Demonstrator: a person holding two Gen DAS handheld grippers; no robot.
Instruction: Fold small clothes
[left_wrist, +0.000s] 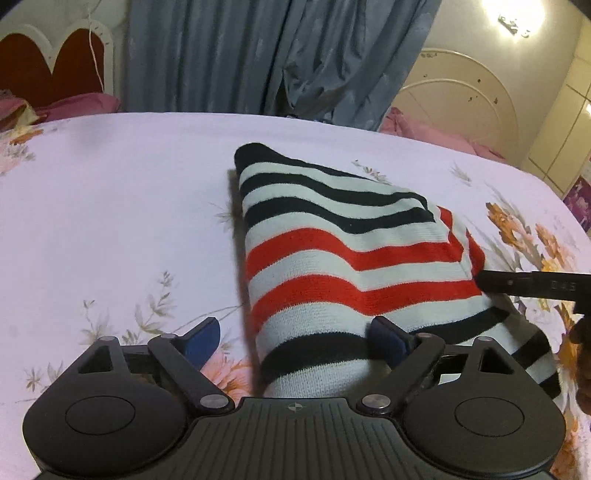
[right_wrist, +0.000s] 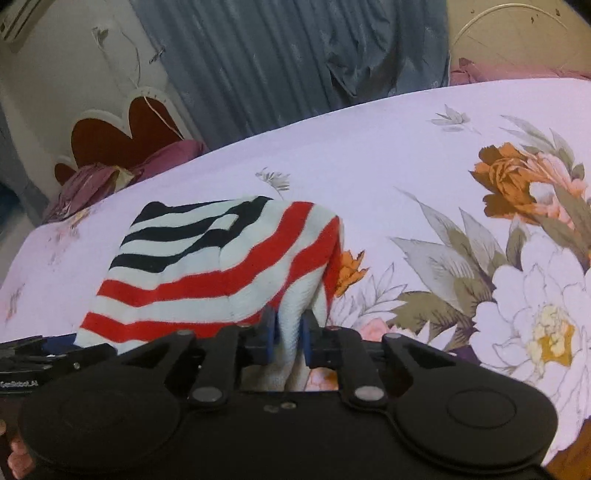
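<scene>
A small striped knit garment (left_wrist: 332, 258), white with black and red bands, lies partly folded on the floral bedsheet (left_wrist: 110, 221). My left gripper (left_wrist: 295, 341) is open, its blue pads spread wide over the garment's near left edge, holding nothing. My right gripper (right_wrist: 288, 339) is shut on a bunched white fold of the garment (right_wrist: 221, 266) and lifts its right edge off the bed. The right gripper's black finger also shows in the left wrist view (left_wrist: 524, 286) at the garment's right side.
The bed carries a pale lilac sheet with large orange and white flowers (right_wrist: 517, 184). Pink pillows (left_wrist: 85, 105) and a red heart-shaped headboard (left_wrist: 55, 62) stand at the far left. Blue-grey curtains (left_wrist: 277, 55) hang behind the bed.
</scene>
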